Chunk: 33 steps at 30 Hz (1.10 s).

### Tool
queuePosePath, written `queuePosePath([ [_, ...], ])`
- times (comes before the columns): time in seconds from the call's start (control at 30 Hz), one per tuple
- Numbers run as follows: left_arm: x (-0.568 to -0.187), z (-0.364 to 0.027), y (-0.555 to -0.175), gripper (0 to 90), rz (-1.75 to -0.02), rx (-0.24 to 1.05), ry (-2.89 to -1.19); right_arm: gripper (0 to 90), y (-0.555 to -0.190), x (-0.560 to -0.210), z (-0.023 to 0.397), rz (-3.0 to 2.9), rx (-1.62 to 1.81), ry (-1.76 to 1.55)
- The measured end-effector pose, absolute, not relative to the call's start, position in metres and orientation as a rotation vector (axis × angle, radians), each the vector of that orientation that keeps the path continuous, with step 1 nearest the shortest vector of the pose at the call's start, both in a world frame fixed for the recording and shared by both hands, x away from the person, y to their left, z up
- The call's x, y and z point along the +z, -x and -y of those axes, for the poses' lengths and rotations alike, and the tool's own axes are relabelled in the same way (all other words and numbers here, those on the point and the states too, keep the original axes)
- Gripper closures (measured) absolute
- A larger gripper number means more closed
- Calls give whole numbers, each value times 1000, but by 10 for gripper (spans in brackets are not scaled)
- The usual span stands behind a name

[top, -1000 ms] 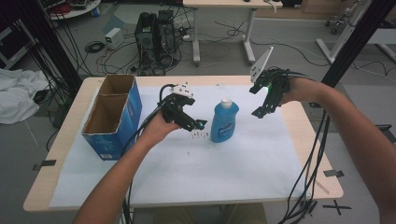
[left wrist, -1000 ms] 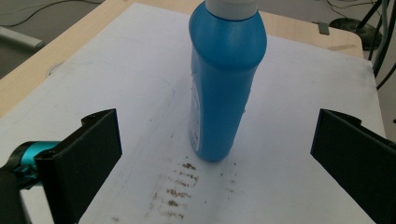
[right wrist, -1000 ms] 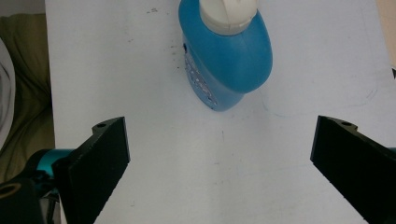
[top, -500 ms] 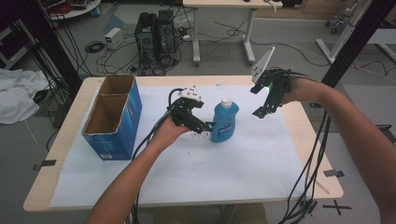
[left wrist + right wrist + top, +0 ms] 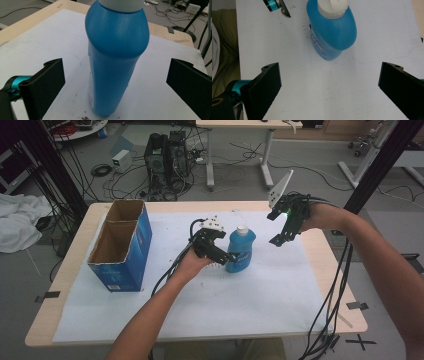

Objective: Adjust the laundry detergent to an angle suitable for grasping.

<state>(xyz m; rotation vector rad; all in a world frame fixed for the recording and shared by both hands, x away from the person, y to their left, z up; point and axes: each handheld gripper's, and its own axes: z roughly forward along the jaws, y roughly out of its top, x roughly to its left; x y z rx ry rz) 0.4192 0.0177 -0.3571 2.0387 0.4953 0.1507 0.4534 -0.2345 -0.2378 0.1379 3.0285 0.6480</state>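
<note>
A blue bottle (image 5: 242, 249) with a white cap stands upright on the white sheet near the table's middle. My left gripper (image 5: 226, 259) is open at its left side, low over the sheet. In the left gripper view the bottle (image 5: 115, 62) stands between the two wide-apart jaws of that gripper (image 5: 117, 75), touching neither. My right gripper (image 5: 276, 227) hovers open above the table to the bottle's right. From the right gripper view (image 5: 329, 82) the bottle (image 5: 332, 35) lies ahead, beyond the open jaws, with a tip of the left gripper (image 5: 277, 7) past it.
A tall blue cardboard box (image 5: 122, 245), open at the top, stands at the table's left. The white sheet (image 5: 260, 305) covers most of the wooden table (image 5: 330, 270). Cables trail from both grippers over the front edge.
My left gripper has moved right along the table until its open jaws straddle the bottle. The right gripper has barely shifted, and the bottle has stayed put.
</note>
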Motion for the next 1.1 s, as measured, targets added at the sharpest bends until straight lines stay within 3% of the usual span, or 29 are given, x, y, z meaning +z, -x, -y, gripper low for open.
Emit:
queuePosePath([
  [1.1,-388,18,-424,17,-562,152,-1976,35,-455,-237,238,-3010,672,-148],
])
